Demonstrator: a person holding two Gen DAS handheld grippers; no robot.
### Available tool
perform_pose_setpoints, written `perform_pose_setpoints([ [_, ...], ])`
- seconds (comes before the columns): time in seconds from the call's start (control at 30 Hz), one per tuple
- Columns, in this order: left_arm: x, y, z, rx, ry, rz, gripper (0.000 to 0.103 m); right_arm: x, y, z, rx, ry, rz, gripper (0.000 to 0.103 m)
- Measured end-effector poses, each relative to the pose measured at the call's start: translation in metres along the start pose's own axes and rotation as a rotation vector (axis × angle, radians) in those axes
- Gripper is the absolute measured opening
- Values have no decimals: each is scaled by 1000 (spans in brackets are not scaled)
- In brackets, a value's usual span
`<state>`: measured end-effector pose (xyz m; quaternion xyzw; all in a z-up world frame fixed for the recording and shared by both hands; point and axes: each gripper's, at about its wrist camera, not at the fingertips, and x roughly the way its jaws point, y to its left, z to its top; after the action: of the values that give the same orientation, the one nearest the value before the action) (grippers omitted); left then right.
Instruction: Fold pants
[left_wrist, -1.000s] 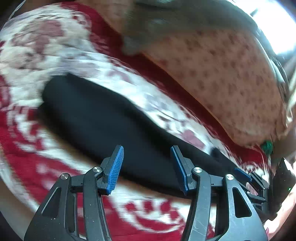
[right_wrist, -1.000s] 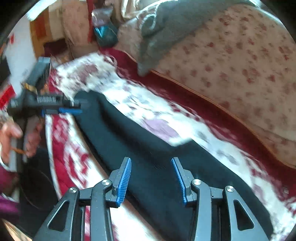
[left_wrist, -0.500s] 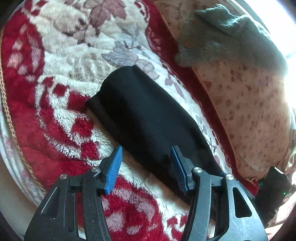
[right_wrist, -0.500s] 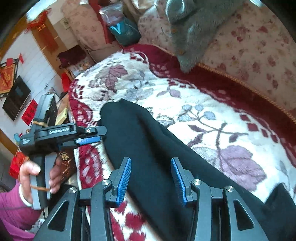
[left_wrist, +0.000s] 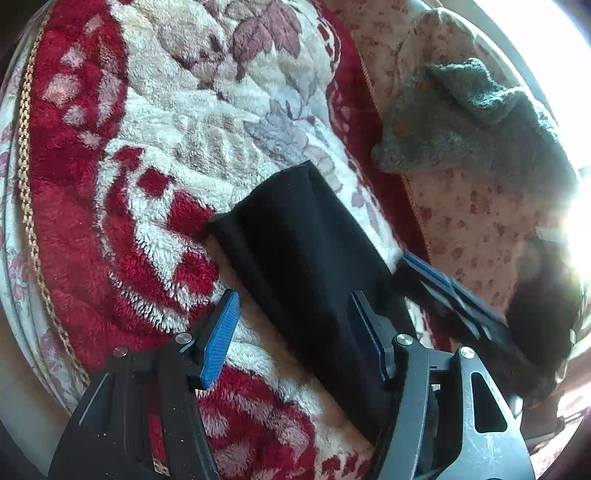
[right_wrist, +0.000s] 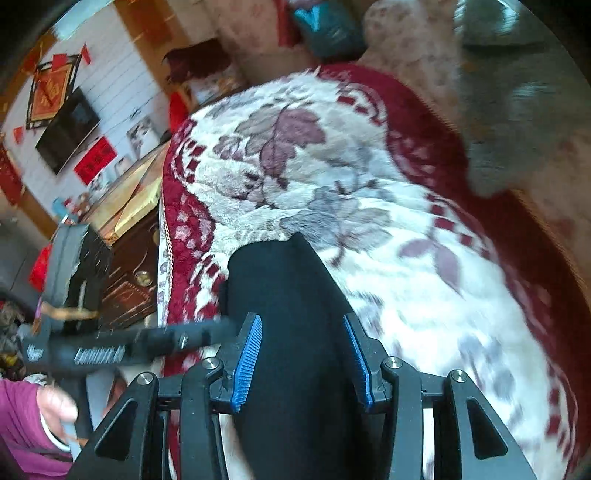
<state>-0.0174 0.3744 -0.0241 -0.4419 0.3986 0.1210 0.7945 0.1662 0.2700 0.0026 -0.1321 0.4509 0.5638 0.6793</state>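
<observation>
Red-and-white floral blanket (left_wrist: 155, 155) fills the frame; black pants (left_wrist: 306, 266) lie mid-frame, and your left gripper (left_wrist: 291, 332) and right gripper (right_wrist: 303, 354) gape, holding nothing.

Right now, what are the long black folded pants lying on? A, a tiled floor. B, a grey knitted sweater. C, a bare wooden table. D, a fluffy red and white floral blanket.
D: the long black folded pants lie flat on the fluffy red and white floral blanket; the grey knitted sweater lies apart, further back.
</observation>
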Motion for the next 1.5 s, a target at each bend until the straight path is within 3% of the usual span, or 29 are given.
perform_pose_setpoints([
  [0.23,10,-2,5,23,-12,-4,65,58,-3,28,-47,127,110,43],
  [0.43,13,-12,2,100,-31,7,68,64,6,30,-87,114,128,14],
  [0.5,14,-9,4,98,-39,-5,62,67,7,27,-91,108,128,11],
  [0.57,16,-3,8,86,-39,-4,35,66,5,25,-84,90,128,10],
  [0.73,14,5,9,70,-24,-47,33,56,6,26,-88,63,122,13],
  [0.77,13,7,8,51,-25,-53,33,55,6,27,-87,68,107,18],
  [0.8,12,9,7,34,-26,-58,33,55,5,28,-87,84,93,34],
  [0.83,11,10,7,18,-25,-62,33,55,5,28,-87,91,97,40],
  [1.0,7,6,4,5,-21,-38,38,55,2,33,-102,95,86,40],
  [1.17,10,-3,3,42,-31,-21,49,71,-9,43,-75,124,58,40],
  [1.33,16,-5,7,41,-35,-53,65,84,-16,46,-53,165,122,44],
  [1.4,18,-7,7,54,-39,-52,69,87,-14,48,-56,158,125,41],
  [1.47,20,-9,8,76,-44,-47,68,88,-6,47,-99,142,108,29],
  [1.5,21,-9,9,87,-44,-50,68,88,-3,47,-107,135,115,16],
])
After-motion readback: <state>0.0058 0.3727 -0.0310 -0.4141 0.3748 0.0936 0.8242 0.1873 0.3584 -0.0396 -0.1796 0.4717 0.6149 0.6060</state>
